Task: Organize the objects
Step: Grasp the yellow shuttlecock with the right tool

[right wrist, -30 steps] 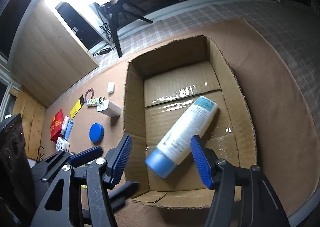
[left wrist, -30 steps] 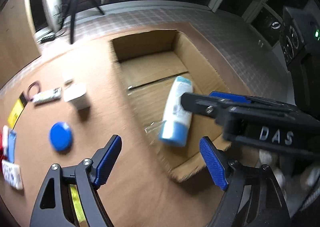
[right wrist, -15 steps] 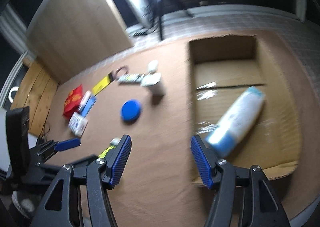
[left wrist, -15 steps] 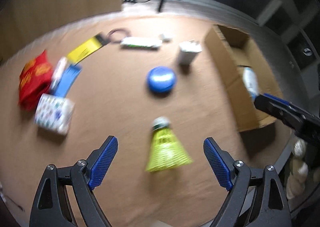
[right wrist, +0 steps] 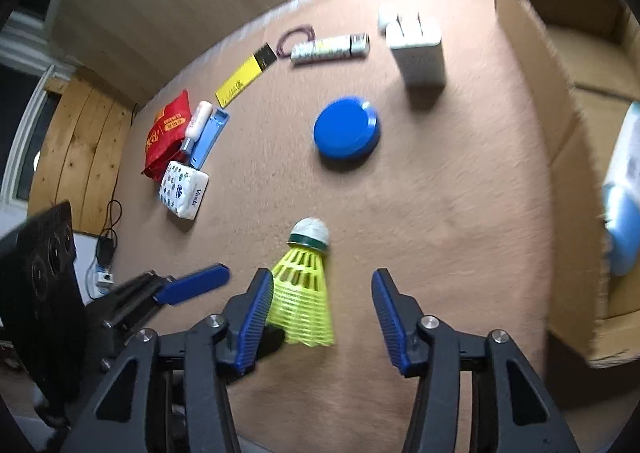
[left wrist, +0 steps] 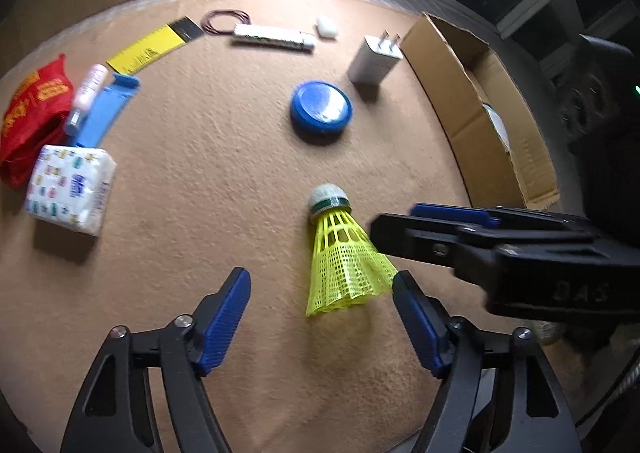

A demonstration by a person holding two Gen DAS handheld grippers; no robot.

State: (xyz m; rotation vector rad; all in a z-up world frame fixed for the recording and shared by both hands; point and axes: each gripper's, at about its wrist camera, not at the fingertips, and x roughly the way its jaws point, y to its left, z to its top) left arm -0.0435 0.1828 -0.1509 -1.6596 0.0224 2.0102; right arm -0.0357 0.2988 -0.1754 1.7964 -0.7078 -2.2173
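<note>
A yellow shuttlecock (left wrist: 340, 257) with a white cork tip lies on the tan carpet; it also shows in the right wrist view (right wrist: 306, 285). My left gripper (left wrist: 322, 295) is open just in front of its skirt. My right gripper (right wrist: 322, 295) is open with the skirt between its fingers, close to the left finger (right wrist: 256, 313); it also shows in the left wrist view (left wrist: 436, 229). The cardboard box (left wrist: 472, 101) stands to the right and holds a white and blue bottle (right wrist: 626, 189).
On the carpet lie a blue round lid (left wrist: 322, 111), a white charger (left wrist: 374, 57), a white tube (left wrist: 274, 38), a yellow ruler (left wrist: 154, 47), a tissue pack (left wrist: 70, 187), a red bag (left wrist: 32, 113) and a blue case (left wrist: 106, 111).
Both grippers swung left from the box, where the bottle was let go, to the shuttlecock. Both now hover close over it, open.
</note>
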